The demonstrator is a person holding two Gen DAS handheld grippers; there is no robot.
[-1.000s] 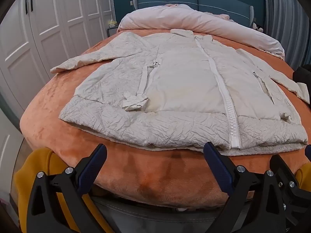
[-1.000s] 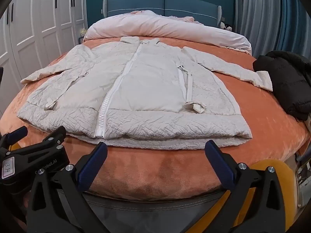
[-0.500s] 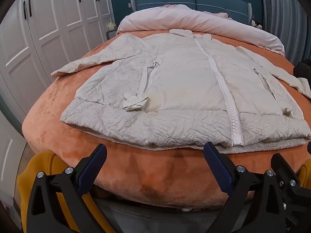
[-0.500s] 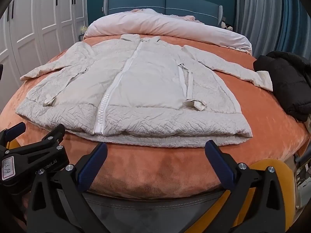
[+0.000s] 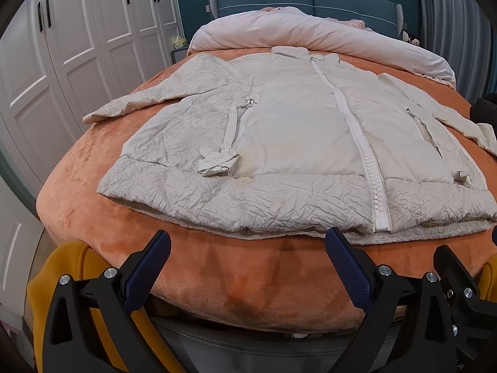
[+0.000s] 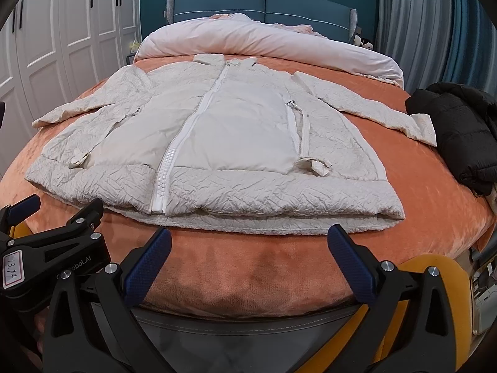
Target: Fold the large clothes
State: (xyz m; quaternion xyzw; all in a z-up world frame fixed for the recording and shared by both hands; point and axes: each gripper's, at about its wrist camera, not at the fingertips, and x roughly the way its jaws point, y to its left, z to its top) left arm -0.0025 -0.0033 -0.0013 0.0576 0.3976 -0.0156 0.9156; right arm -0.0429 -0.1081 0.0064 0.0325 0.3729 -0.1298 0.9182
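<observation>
Orange plush blanket (image 5: 93, 186) over the whole bed (image 6: 419, 205), largest thing in both views. Rolled pink duvet (image 6: 264, 40) along the far end, against a blue headboard (image 6: 264, 3). White wardrobe doors (image 5: 77, 31) down the left side. Cream crinkled jacket (image 5: 295, 143) spread flat in the middle of the bed, front up, zipped shut, hem at the near edge, collar toward the duvet, both sleeves out sideways. Black puffy garment (image 6: 459, 130) heaped on the bed's right side, just beside the cream cuff. Left tongs (image 5: 248, 267) held low before the bed's near edge, blue pads wide apart, gripping nothing, short of the hem. Right tongs (image 6: 248, 264) likewise spread and empty, beside the left.
</observation>
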